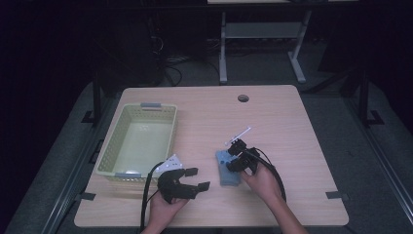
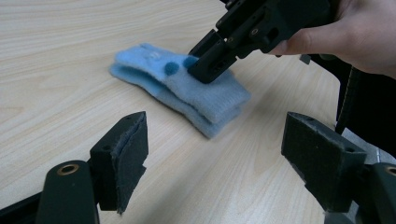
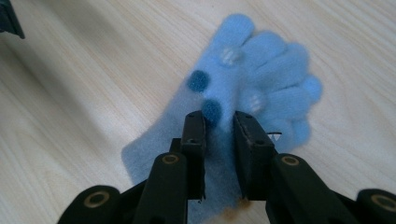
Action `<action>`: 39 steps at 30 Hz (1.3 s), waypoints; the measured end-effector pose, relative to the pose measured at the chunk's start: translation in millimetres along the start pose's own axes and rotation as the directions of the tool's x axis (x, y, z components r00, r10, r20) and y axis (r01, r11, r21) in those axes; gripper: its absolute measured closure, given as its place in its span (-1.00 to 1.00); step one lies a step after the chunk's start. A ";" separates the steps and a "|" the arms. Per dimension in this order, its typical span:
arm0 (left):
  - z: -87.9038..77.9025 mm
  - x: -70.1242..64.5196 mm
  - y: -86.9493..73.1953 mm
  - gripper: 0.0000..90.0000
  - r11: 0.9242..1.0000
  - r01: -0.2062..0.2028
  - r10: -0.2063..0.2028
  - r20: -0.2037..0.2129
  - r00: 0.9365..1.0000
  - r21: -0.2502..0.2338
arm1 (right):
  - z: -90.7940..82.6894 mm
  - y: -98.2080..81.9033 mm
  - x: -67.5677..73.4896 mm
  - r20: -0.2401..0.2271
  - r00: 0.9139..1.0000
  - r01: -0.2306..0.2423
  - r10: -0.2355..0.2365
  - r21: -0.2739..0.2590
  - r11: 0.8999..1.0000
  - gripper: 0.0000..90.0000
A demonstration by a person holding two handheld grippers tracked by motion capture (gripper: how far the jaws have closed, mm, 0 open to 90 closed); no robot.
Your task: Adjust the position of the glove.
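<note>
Blue gloves [image 3: 252,88] on table [image 1: 292,126], right hand-held gripper [image 3: 219,126] slightly parted over them, left hand-held gripper [image 2: 215,154] wide, empty, basket [image 1: 109,161] nearby.

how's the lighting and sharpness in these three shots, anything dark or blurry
High view: dim overall, the room behind the table nearly black, detail soft. Left gripper view: bright and even, the blue gloves fairly sharp, the near jaws slightly soft. Right gripper view: well lit, gloves fuzzy toward the fingertips, soft shadow on the wood at upper left.
</note>
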State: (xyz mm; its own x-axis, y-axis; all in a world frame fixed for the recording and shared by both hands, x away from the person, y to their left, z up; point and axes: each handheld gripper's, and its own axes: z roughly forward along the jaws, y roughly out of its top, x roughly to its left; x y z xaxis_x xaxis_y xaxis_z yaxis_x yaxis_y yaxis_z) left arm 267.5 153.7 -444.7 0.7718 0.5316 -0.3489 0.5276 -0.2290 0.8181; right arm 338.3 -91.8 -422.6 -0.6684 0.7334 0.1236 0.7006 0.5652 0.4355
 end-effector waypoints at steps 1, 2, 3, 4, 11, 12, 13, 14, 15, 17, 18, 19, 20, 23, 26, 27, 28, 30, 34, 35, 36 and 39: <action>0.1 -0.2 0.0 -0.50 1.000 0.000 0.000 0.000 1.000 -0.001 | 0.8 -0.3 0.0 0.001 1.000 -0.002 0.002 0.000 1.000 0.64; 0.2 -0.4 0.0 -0.50 1.000 0.001 -0.001 0.000 1.000 -0.001 | 1.7 -0.4 0.4 0.001 1.000 -0.002 0.002 0.004 1.000 0.62; 0.4 -0.5 -0.1 -0.50 1.000 0.001 -0.001 0.000 1.000 -0.001 | 2.0 -0.4 0.8 0.004 1.000 0.004 -0.004 0.006 1.000 0.60; 0.6 -0.5 -0.2 -0.50 1.000 0.000 0.000 0.001 1.000 0.000 | 2.1 -0.3 1.6 0.011 1.000 0.007 -0.007 0.006 1.000 0.57; 0.9 -0.2 -0.3 -0.50 1.000 0.000 0.000 0.001 1.000 0.001 | -4.6 -1.6 -2.6 0.011 1.000 -0.011 0.012 -0.041 0.999 0.33; 1.0 -0.2 -0.3 -0.50 1.000 0.000 0.000 0.002 1.000 0.002 | -6.7 -2.0 -3.3 0.012 1.000 -0.017 0.018 -0.050 0.999 0.35; 1.1 -0.4 -0.3 -0.50 1.000 0.001 -0.001 0.002 1.000 0.004 | -8.2 -2.5 -3.8 0.010 1.000 -0.024 0.025 -0.060 0.998 0.40; 1.3 -0.3 -0.4 -0.50 1.000 0.001 -0.001 0.003 1.000 0.004 | -9.7 -2.8 -4.4 0.011 1.000 -0.023 0.024 -0.067 0.997 0.46; 1.5 -0.4 -0.5 -0.50 1.000 0.002 -0.002 0.004 1.000 0.005 | -10.7 -3.0 -4.8 0.011 1.000 -0.024 0.025 -0.074 0.997 0.53; 1.9 -0.5 -0.6 -0.50 1.000 0.000 0.000 0.005 1.000 0.008 | -10.7 -2.9 -5.0 0.004 1.000 -0.026 0.026 -0.075 0.997 0.62; 2.2 -0.5 -0.6 -0.50 1.000 0.000 0.000 0.004 1.000 0.009 | -9.7 -2.7 -4.4 0.010 1.000 -0.025 0.026 -0.074 0.997 0.65; 2.2 -0.6 -0.7 -0.50 1.000 0.000 0.000 0.004 1.000 0.010 | -8.2 -2.5 -3.7 0.008 1.000 -0.020 0.021 -0.071 0.997 0.68; 2.2 -0.6 -0.8 -0.50 1.000 0.000 0.000 0.004 1.000 0.009 | -5.5 -1.9 -3.0 0.001 1.000 -0.020 0.020 -0.063 0.998 0.70; 2.1 -1.0 -0.9 -0.50 1.000 0.002 -0.002 0.006 1.000 0.008 | 2.6 -0.9 -0.5 -0.004 1.000 -0.015 0.015 -0.042 0.999 0.72; 1.8 -0.7 -1.0 -0.50 1.000 0.004 -0.004 0.006 1.000 0.008 | 13.4 -1.8 -0.1 -0.006 1.000 -0.006 0.006 -0.016 1.000 0.73; 1.9 -0.3 -1.0 -0.50 1.000 0.005 -0.005 0.008 1.000 0.008 | 16.1 -2.5 -0.9 -0.010 1.000 -0.013 0.013 -0.017 1.000 0.73; 1.9 -0.1 -0.9 -0.50 1.000 0.006 -0.006 0.008 1.000 0.009 | 16.2 -3.1 -1.8 -0.018 1.000 -0.020 0.020 -0.025 0.999 0.72; 2.1 0.2 -0.9 -0.50 1.000 0.009 -0.009 0.009 1.000 0.009 | 14.3 -3.6 -3.5 -0.027 0.999 -0.026 0.025 -0.027 0.999 0.68; 2.9 -0.5 -1.2 -0.50 1.000 0.010 -0.010 0.009 1.000 0.010 | 7.2 -5.8 -5.6 -0.043 0.998 -0.048 0.045 -0.053 0.997 0.52; 3.4 -0.7 -1.5 -0.50 1.000 0.013 -0.013 0.010 1.000 0.009 | 5.8 -6.4 -5.8 -0.042 0.998 -0.052 0.049 -0.060 0.997 0.50; 3.6 -0.7 -1.7 -0.50 1.000 0.014 -0.014 0.010 1.000 0.010 | 3.7 -7.4 -6.6 -0.048 0.998 -0.054 0.050 -0.066 0.996 0.47; 4.7 -0.5 -2.2 -0.49 1.000 0.021 -0.021 0.011 1.000 0.014 | -0.4 -9.6 -7.9 -0.055 0.997 -0.066 0.062 -0.079 0.995 0.40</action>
State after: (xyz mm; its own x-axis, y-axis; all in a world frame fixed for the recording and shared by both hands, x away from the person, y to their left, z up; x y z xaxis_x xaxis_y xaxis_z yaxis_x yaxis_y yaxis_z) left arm 267.7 150.1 -448.4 0.7641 0.5277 -0.3711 0.5488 -0.2293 0.8039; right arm 336.7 -103.1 -427.4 -0.6367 0.7450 0.1989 0.7211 0.4840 0.4958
